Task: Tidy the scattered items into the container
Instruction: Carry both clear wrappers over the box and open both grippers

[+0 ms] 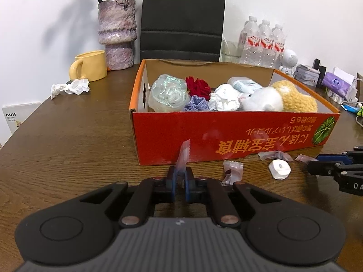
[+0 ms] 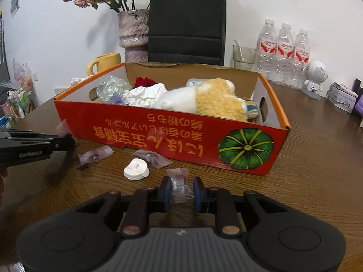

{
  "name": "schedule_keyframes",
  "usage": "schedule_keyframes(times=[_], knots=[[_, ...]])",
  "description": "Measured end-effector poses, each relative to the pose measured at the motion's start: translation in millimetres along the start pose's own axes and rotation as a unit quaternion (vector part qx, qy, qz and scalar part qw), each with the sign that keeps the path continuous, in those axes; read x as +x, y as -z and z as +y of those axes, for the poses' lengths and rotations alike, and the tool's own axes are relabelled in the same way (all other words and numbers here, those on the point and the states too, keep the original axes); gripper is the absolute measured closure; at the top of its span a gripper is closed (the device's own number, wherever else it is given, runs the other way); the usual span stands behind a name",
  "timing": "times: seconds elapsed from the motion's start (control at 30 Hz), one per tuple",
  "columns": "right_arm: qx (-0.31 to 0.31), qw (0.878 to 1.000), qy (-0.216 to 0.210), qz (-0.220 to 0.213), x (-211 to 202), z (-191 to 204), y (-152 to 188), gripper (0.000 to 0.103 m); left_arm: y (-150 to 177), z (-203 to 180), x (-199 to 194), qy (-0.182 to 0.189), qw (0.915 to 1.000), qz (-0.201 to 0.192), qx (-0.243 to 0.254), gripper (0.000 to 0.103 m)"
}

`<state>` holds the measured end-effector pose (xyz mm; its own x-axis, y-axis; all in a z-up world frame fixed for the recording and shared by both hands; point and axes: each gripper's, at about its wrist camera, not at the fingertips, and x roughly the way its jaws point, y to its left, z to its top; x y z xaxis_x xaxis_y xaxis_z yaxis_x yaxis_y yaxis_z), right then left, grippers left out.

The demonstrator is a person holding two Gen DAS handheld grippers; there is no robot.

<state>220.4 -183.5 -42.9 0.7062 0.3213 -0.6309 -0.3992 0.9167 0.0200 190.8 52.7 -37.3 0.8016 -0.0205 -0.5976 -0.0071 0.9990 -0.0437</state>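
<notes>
Right wrist: wrapped candy clamped within tool.

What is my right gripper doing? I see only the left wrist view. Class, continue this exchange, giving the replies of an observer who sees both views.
Observer: The right gripper is shut on a clear sachet with something silvery inside.
Operator: Is anything hidden behind the plush toy?
Observer: Yes, what looks like a pale packet sits beside the plush toy in the box.
Operator: And the box's right end?
Observer: It has a handle hole.
</notes>
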Motion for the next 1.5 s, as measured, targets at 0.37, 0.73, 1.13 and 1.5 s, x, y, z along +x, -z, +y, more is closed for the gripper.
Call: schedule_keyframes(times=[0.37, 0.73, 1.13, 1.5], knots=[[0.003, 0.999, -0.005, -0.045, -33, -2, -11, 0.083, -10, 1, -38, 0.035, 0.9981, -0.050, -0.008, 0.095], [0.006, 0.993, -0.006, -0.119, -39, -15, -86, 0.083, -84, -10, -33, 0.066, 0.9912, -0.113, -0.022, 0.095], [0.040, 0.997, 0.018, -0.069, 50, -51, -119, 0.083, -106, -8, 73, 0.054, 0.9959, -0.052, -0.051, 0.095], [0.012, 0.998, 0.026, -0.059, 50, -41, -118, 0.010, -96, -12, 67, 0.028, 0.9961, -0.072, -0.041, 0.001]])
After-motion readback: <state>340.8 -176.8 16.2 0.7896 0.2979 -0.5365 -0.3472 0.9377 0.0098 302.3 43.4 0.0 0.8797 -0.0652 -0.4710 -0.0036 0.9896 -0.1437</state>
